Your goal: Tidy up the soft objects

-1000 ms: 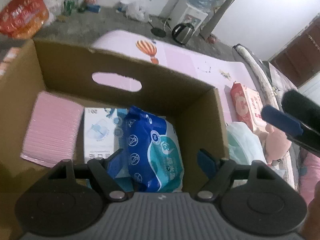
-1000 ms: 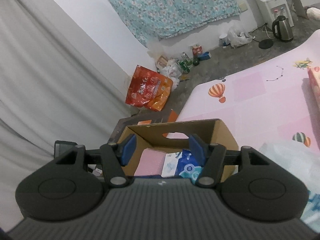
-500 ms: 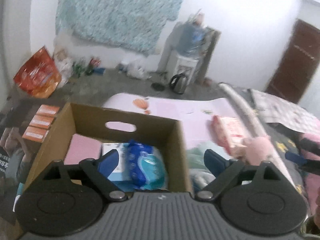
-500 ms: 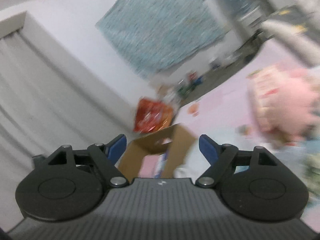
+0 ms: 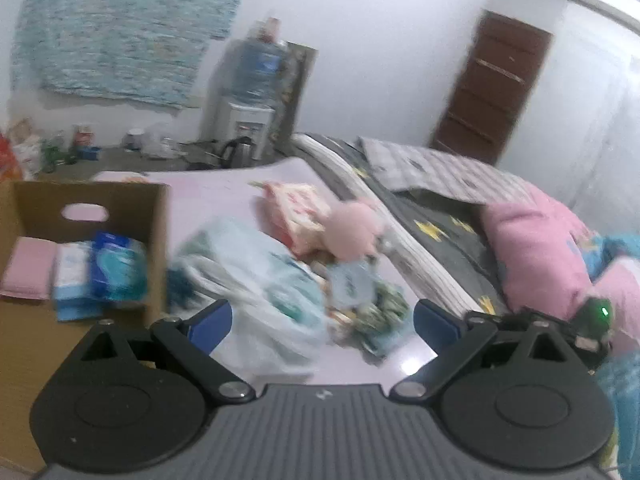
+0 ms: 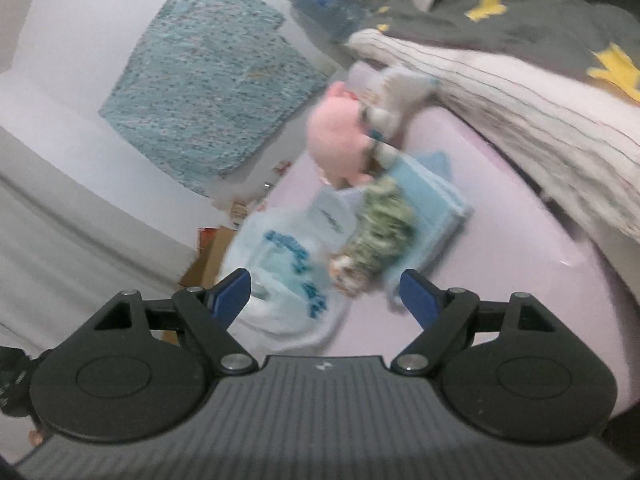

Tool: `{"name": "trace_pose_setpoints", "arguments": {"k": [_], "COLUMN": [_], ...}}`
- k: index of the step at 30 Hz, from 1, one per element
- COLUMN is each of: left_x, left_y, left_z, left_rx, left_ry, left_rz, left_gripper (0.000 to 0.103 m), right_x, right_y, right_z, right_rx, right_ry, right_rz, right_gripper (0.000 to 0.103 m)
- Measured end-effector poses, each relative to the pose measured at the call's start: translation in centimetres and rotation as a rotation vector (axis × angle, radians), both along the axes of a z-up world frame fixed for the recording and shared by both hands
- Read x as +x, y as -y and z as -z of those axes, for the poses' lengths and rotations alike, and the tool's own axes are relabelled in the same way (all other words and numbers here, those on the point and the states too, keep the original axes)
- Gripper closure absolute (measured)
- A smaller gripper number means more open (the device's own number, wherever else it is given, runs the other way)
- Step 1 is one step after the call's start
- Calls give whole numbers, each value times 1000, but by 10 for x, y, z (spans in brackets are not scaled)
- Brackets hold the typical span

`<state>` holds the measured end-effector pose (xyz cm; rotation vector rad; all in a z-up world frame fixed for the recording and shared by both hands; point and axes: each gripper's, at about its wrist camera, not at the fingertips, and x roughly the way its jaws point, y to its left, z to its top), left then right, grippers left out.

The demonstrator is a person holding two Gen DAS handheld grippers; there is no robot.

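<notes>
- Since a second ago the left gripper (image 5: 322,320) has swung away from over the cardboard box (image 5: 158,240), which now sits at the left edge of its view; the soft pile fills the middle instead.
- The right gripper (image 6: 325,294), earlier aimed at the box and wall, now looks down on that same pile; only a sliver of the box shows behind the bag.
- Both pairs of jaws have just been opening and stand wide apart, with nothing between the pads of either gripper.
- The box holds three things in a row from the left: a pink pack (image 5: 28,266), a white-and-blue pack (image 5: 72,276) and a blue wipes pack (image 5: 118,270). Its right wall stands just beside the pile.
- On the pink mat (image 5: 224,200), left to right: one translucent plastic bag (image 5: 256,280), one red-and-white pack (image 5: 298,212) behind it, one pink plush (image 5: 354,230), and one green patterned bundle (image 5: 380,308) lying against a light-blue folded cloth (image 6: 436,204).
- Bare mat lies open beyond the pile and in front of the right gripper's right finger.
- The mat's right edge is closed in by a striped rolled quilt (image 6: 520,100) and dark bedding (image 5: 448,220); two pink pillows (image 5: 536,256) lie farther right.
- Both views are blurred, so smaller items cannot be told apart.
</notes>
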<state>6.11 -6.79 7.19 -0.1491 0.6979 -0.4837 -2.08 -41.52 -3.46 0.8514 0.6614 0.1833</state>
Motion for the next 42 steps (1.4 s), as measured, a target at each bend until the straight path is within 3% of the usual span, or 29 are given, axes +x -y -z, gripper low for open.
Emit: {"name": "trace_pose_setpoints", "arguments": {"k": [9, 15, 23, 31, 34, 42], "left_x": [-11, 0, 26, 33, 32, 22], "left_y": [91, 121, 105, 74, 64, 47], "left_z": [58, 84, 75, 69, 68, 64], "left_rx": [99, 146, 148, 134, 130, 90], "left_ry": [-21, -46, 1, 3, 10, 4], "left_rz": [76, 81, -68, -144, -164, -180], "left_gripper": [5, 11, 12, 12, 12, 12], "right_x": [11, 37, 151, 263, 276, 253], "right_y": [14, 20, 9, -28, -40, -44], "right_z": [14, -11, -45, -26, -18, -40], "right_rx": [-45, -99, -249, -507, -553, -569], "right_ry": [-4, 47, 107, 15, -26, 17], "right_rz": [14, -35, -128, -198, -224, -175], "right_gripper": [21, 21, 14, 16, 34, 41]}}
